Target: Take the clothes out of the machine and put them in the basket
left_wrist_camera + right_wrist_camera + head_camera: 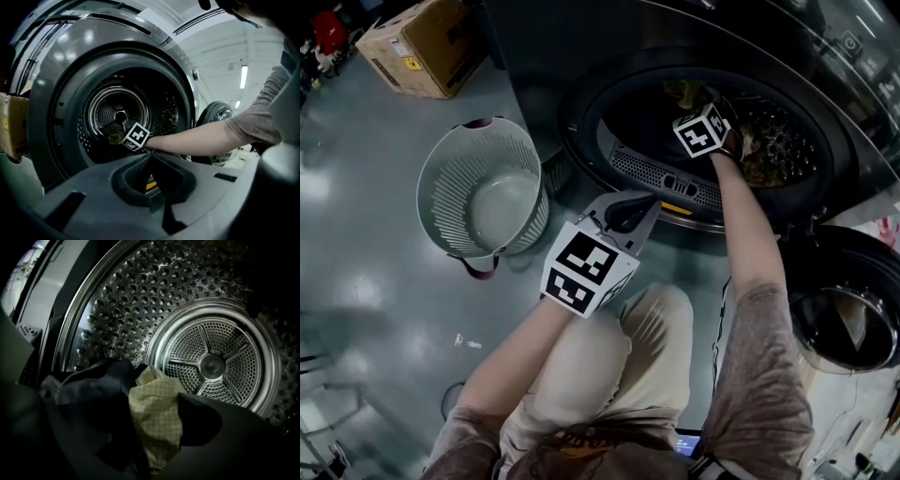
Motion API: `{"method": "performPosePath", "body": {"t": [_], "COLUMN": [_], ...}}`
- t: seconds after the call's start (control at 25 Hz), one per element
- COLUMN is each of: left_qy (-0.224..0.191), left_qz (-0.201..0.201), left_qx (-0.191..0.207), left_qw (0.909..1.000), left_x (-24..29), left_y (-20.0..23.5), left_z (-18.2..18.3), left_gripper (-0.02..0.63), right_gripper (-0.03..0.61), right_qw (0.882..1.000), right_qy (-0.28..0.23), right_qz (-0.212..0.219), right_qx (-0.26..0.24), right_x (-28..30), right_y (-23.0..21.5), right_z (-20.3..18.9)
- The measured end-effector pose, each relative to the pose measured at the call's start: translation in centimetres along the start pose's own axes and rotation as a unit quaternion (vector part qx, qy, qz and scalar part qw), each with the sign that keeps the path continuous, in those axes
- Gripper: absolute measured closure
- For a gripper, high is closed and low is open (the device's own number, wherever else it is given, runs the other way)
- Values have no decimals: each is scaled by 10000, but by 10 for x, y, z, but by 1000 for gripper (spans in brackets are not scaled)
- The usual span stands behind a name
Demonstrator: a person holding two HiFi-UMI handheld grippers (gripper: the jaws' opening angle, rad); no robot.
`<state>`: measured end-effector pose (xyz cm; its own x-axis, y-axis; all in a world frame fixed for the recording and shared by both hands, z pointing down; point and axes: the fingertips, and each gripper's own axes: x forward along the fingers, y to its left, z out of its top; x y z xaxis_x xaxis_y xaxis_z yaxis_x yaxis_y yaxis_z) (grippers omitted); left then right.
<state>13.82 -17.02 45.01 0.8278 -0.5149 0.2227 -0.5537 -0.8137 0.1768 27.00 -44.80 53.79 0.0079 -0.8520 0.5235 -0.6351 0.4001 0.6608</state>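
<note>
Seen from the head view, the person's knee (619, 375) is nearest, at 6 o'clock, over a glossy grey floor (375, 281). Just beyond it the left gripper (649, 201) hovers before the machine (581, 131), its jaws closed tip to tip on nothing. The basket (441, 202) stands on the floor at 9 o'clock of that gripper, empty and close to the machine's front. Bare floor spreads from 7 to 10 o'clock. The round door (844, 323) hangs open at 4 o'clock, near the right elbow. The box (422, 47) sits far off at 11 o'clock.

At 1 o'clock the right gripper (724, 120) reaches past the opening's rim into the drum (213, 364). Its jaws stand wide apart with the checked cloth (157, 423) between them. The cloth touches the right-hand jaw, and no squeeze shows. A dark cloth (93, 390) lies against it at 9 o'clock, on the drum's bottom. Above both, the holed wall and ribbed back plate are bare.
</note>
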Motion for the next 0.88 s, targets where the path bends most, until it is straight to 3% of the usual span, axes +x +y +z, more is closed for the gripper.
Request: {"method": "performPosePath", "body": {"t": [0.32, 0.52, 0.76, 0.88], "left_qy": [9, 17, 142, 117], "left_qz": [-115, -228, -301, -364], "left_qx": [-48, -45, -24, -60], "left_qw": [9999, 9997, 9994, 9993], "left_x": [10, 11, 9, 9], "left_y": [-4, -10, -11, -12], "left_z": [-2, -2, -8, -5], "left_gripper": [607, 607, 607, 607], "right_gripper": [236, 183, 149, 103], "right_qw": [9997, 9991, 9887, 9839], "right_qy": [-79, 213, 412, 507], "right_qz": [-223, -209, -346, -495], "right_qx": [108, 313, 1397, 1640], "right_x": [-9, -5, 3, 4], "right_y": [-16, -25, -36, -43], "right_z": [-7, -28, -59, -69]}}
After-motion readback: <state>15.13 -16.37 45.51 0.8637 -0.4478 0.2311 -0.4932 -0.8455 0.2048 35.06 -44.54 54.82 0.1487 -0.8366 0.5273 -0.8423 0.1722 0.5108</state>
